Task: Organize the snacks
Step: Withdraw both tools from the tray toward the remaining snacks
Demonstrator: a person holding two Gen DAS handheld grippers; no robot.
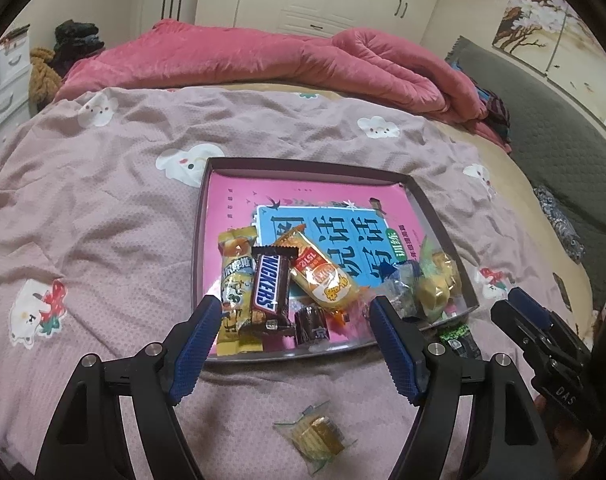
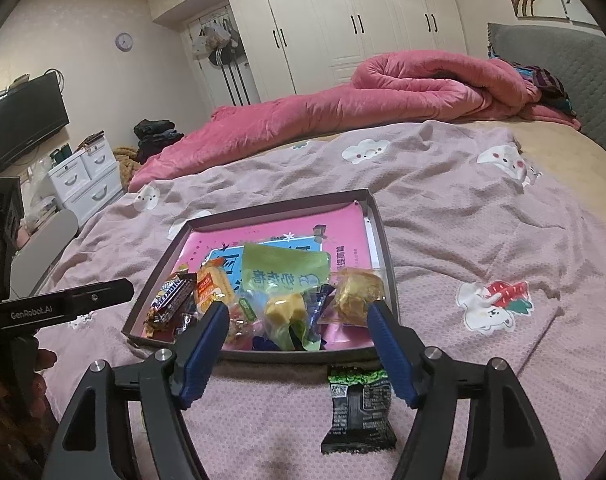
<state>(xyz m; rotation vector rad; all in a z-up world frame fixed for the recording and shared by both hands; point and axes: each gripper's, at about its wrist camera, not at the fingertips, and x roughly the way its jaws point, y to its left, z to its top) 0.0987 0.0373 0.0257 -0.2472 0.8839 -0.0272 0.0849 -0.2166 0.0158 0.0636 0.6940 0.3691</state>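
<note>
A shallow dark box [image 1: 303, 166] lies on the bed with a pink book as its floor. In it lie a Snickers bar [image 1: 271, 284], a yellow packet [image 1: 235, 280], an orange wafer pack [image 1: 323, 276] and several clear-wrapped yellow candies [image 1: 435, 284]. My left gripper [image 1: 295, 308] stands open over the box's near edge, holding nothing. A clear-wrapped yellow candy [image 1: 313, 434] lies on the sheet below its fingers. My right gripper [image 2: 298, 310] is open over the box's near right corner [image 2: 383, 354], also holding nothing. A black and green packet [image 2: 359, 408] lies on the sheet under it.
The mauve sheet [image 1: 103, 208] with cartoon prints spreads all around the box. A rolled pink quilt [image 1: 263, 56] lies along the far side of the bed, with a grey headboard [image 1: 563, 140] to the right. White drawers [image 2: 87, 176] and a television [image 2: 23, 128] stand far left.
</note>
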